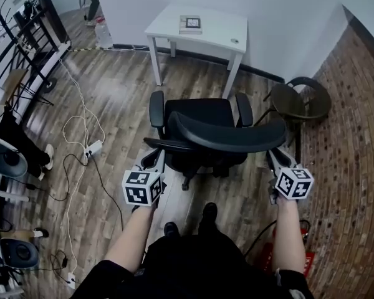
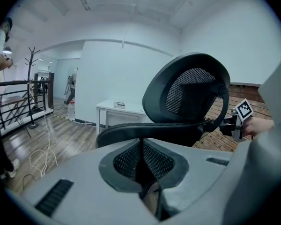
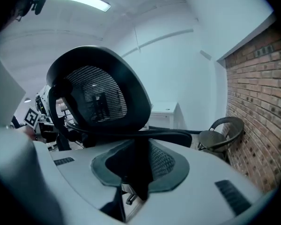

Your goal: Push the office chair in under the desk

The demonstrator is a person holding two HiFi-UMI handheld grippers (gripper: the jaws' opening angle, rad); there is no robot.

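The black mesh office chair (image 1: 202,120) stands on the wood floor, its seat facing the white desk (image 1: 218,27) against the far wall, with a gap of floor between them. I stand behind its curved backrest (image 1: 230,136). My left gripper (image 1: 154,159) is at the backrest's left end and my right gripper (image 1: 274,159) at its right end. In the left gripper view the jaws (image 2: 141,143) are closed on the backrest's dark rim (image 2: 145,131). In the right gripper view the jaws (image 3: 139,150) likewise hold a dark edge of the backrest (image 3: 98,93).
A dark round-backed chair (image 1: 297,101) stands by the brick wall (image 1: 355,136) to the right of the desk. White cables and a power strip (image 1: 93,148) lie on the floor at left, beyond them a black rack (image 1: 25,36) and a seated person (image 1: 12,142).
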